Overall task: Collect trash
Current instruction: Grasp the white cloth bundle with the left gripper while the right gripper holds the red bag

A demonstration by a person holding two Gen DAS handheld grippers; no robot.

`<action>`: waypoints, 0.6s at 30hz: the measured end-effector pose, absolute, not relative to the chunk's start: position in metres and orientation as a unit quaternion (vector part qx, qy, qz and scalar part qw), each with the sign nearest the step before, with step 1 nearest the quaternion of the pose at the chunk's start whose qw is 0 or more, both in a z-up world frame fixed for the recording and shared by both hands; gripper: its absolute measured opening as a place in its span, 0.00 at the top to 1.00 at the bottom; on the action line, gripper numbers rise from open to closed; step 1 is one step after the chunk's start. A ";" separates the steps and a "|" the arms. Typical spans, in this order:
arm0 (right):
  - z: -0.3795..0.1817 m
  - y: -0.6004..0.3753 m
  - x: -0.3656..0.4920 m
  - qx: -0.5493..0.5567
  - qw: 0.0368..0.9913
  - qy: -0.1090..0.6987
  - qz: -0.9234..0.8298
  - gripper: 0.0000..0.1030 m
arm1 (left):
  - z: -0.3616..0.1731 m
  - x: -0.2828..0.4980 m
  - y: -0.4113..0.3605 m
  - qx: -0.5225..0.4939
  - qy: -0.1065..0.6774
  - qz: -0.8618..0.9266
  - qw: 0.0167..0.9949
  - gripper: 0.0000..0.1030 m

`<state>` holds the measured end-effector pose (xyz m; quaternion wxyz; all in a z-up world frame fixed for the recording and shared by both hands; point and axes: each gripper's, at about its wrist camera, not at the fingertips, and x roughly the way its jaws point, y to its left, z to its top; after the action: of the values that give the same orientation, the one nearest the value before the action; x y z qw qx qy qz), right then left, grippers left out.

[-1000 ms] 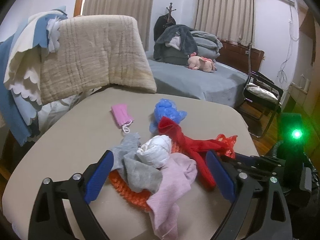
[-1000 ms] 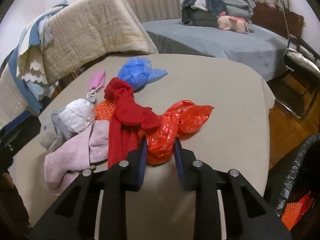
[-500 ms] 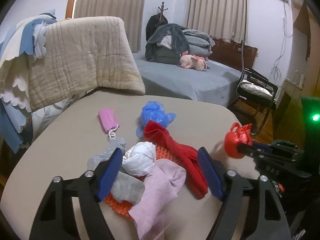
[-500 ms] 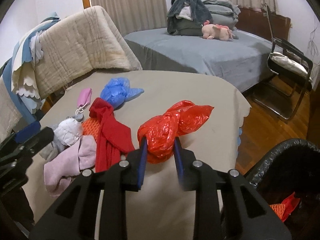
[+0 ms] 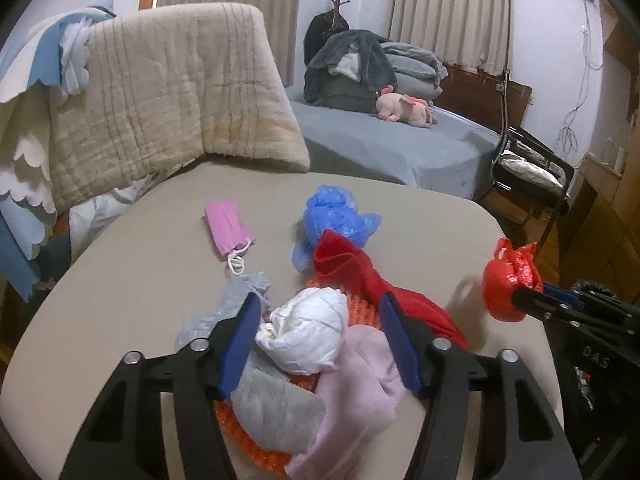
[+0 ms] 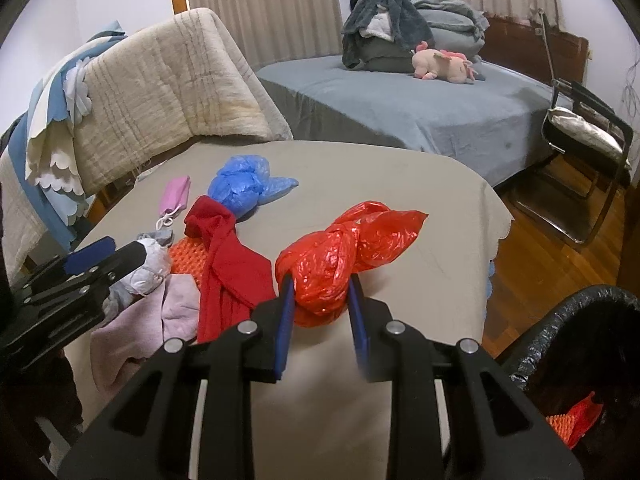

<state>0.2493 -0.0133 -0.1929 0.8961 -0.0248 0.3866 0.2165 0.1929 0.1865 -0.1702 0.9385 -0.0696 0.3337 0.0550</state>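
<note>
My right gripper (image 6: 320, 292) is shut on a knotted red plastic bag (image 6: 340, 256) and holds it above the beige table (image 6: 420, 192); the bag also shows in the left wrist view (image 5: 508, 284). My left gripper (image 5: 320, 320) is open, its jaws on either side of a crumpled white bag (image 5: 308, 332) in a pile with grey, pink and red cloths and an orange net. A blue plastic bag (image 5: 336, 220) and a pink face mask (image 5: 228, 228) lie farther back. A black-lined trash bin (image 6: 580, 364) stands at the lower right.
A beige quilt (image 5: 160, 92) and a blue-white cloth hang over a chair back to the left. A grey bed (image 6: 420, 100) with folded blankets and a pink plush toy lies behind. A metal chair (image 6: 584, 152) stands on the wooden floor at right.
My right gripper has lifted the red bag off the pile and carried it right, toward the bin. My left gripper has moved in around the white bag and narrowed somewhat.
</note>
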 end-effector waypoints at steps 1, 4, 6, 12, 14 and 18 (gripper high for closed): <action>-0.193 -0.014 0.250 -0.024 0.896 0.387 0.216 0.75 | -0.173 0.196 0.187 -0.068 0.340 0.052 0.937 0.47; -0.193 -0.014 0.249 -0.023 0.896 0.387 0.216 0.75 | -0.181 0.202 0.187 -0.070 0.354 0.045 0.931 0.62; -0.193 -0.013 0.249 -0.024 0.896 0.387 0.216 0.75 | -0.183 0.201 0.186 -0.072 0.355 0.046 0.931 0.70; -0.190 -0.016 0.249 -0.017 0.898 0.386 0.213 0.75 | -0.172 0.190 0.180 -0.068 0.333 0.046 0.939 0.76; -0.187 -0.017 0.249 -0.017 0.899 0.382 0.214 0.75 | -0.166 0.187 0.179 -0.071 0.325 0.046 0.942 0.76; -0.179 -0.019 0.246 -0.013 0.901 0.374 0.218 0.75 | -0.153 0.182 0.172 -0.068 0.312 0.042 0.947 0.76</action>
<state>0.2458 -0.0194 -0.1787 0.9014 -0.0129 0.3738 0.2180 0.1822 0.1719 -0.1527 0.9468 -0.0680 0.3117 0.0420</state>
